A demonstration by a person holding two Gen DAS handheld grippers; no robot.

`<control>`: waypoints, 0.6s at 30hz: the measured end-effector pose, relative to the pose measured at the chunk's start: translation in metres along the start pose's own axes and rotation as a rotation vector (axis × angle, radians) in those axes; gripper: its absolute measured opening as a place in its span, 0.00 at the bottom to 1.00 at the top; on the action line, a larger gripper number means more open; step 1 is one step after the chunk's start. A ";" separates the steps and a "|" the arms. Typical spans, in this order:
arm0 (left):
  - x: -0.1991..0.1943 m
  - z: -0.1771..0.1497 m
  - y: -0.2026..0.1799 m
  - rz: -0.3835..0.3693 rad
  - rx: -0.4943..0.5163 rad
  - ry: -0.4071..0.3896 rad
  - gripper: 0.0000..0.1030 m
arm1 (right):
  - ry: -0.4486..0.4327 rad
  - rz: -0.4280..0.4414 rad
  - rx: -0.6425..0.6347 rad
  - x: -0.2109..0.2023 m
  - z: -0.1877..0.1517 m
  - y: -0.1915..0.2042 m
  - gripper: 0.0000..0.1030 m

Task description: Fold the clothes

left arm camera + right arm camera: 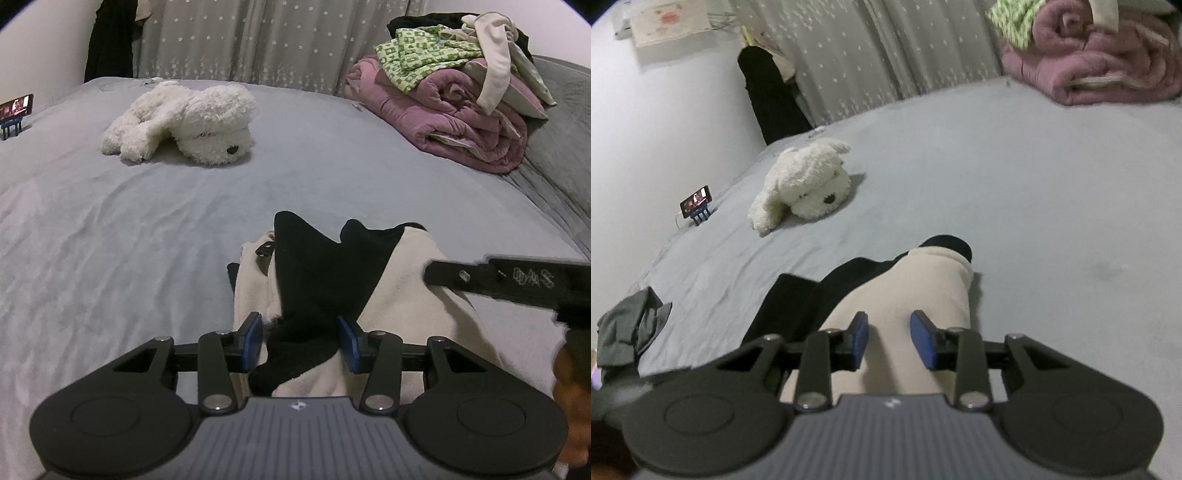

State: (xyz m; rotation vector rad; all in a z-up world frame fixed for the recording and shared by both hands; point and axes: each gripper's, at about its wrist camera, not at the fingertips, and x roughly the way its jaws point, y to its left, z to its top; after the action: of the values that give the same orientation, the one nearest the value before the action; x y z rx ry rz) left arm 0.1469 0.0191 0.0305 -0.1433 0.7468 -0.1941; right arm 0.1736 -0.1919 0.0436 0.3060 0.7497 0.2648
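Seemingly midway: the cream-and-black garment (pixel 388 295) lies bunched on the bed (pixel 110 240), left gripper (pixel 301 341) clamping its black part, right gripper (pixel 889 339) narrowly parted, gripping nothing; the pile (pixel 461 92) waits unfolded.

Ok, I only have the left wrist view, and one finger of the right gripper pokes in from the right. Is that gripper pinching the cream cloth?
Observer: No pinch shows. The right gripper has its pads apart over the cream part of the garment.
Operator: Any other clothes near it that I miss?
Observer: Yes, a crumpled dark grey cloth lies on the bed, left of the garment.
Operator: Anything on the wall that side?
Observer: A pale sheet with pink print hangs high up.
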 end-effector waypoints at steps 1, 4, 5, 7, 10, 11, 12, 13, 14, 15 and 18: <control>0.000 0.000 0.000 0.000 0.000 -0.001 0.44 | 0.008 0.003 0.006 0.005 0.004 -0.002 0.28; 0.000 -0.001 -0.001 0.003 0.008 -0.004 0.44 | 0.025 0.010 0.021 0.020 0.016 -0.006 0.28; 0.000 -0.001 -0.001 0.005 0.012 -0.006 0.44 | 0.030 0.006 0.024 0.025 0.020 -0.008 0.28; 0.000 -0.002 -0.002 0.007 0.016 -0.008 0.44 | 0.039 -0.003 0.039 0.034 0.027 -0.011 0.28; 0.000 -0.002 -0.002 0.006 0.017 -0.008 0.44 | 0.059 -0.036 0.041 0.049 0.036 -0.013 0.33; 0.000 -0.002 -0.002 0.005 0.016 -0.008 0.44 | 0.075 -0.061 0.036 0.056 0.038 -0.015 0.33; 0.000 -0.002 -0.001 0.003 0.016 -0.008 0.44 | 0.097 -0.068 0.041 0.064 0.037 -0.017 0.33; 0.000 -0.001 -0.002 0.002 0.018 -0.008 0.44 | 0.119 -0.074 0.047 0.072 0.037 -0.020 0.33; 0.001 -0.001 -0.002 0.002 0.021 -0.009 0.44 | 0.123 -0.067 0.056 0.075 0.037 -0.024 0.33; 0.001 -0.001 -0.002 0.003 0.024 -0.010 0.44 | 0.127 -0.060 0.064 0.079 0.037 -0.027 0.33; 0.001 -0.001 -0.003 0.005 0.028 -0.012 0.44 | 0.143 -0.029 0.091 0.084 0.043 -0.037 0.32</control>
State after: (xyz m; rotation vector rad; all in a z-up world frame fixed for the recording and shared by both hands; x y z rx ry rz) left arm 0.1461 0.0164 0.0296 -0.1161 0.7319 -0.1982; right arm 0.2671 -0.2049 0.0073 0.3647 0.9083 0.2276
